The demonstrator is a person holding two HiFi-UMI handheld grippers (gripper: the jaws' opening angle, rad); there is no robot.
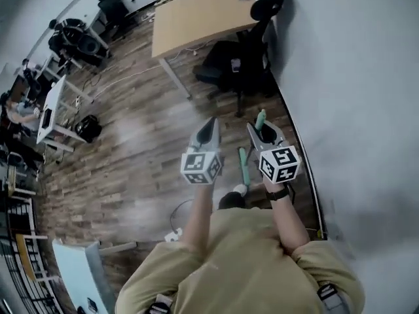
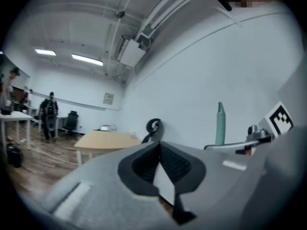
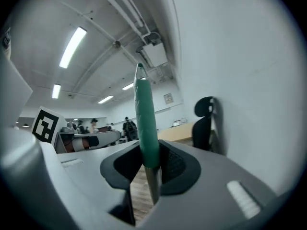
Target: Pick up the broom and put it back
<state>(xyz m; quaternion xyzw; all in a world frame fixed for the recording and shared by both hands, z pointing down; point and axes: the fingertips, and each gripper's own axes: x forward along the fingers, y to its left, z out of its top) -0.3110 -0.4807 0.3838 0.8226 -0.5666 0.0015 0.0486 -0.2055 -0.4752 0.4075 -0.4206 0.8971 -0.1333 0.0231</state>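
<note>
My right gripper (image 3: 151,153) is clenched on the broom (image 3: 146,119). The two dark pads press the stick from either side, just where its green sleeve ends and the bare grey shaft begins. The broom stands upright in my grip, its green top rising above the jaws. In the head view the rest of the stick runs down below the gripper toward the floor, close by my body.

My left gripper (image 2: 159,151) is closed on nothing, its pads drawn together to a point with only a thin wedge of gap behind the tips. It sits just beside the right one, apart from the broom, and both point level.

Under me is a wooden plank floor (image 1: 137,142). A plain white wall (image 1: 353,77) runs close along my right. Ahead, by that wall, stand a light wooden table (image 1: 196,18) and a black office chair (image 1: 229,64). Farther off are desks (image 1: 52,110) and a few people (image 2: 49,111), under long ceiling lights (image 3: 73,47).
</note>
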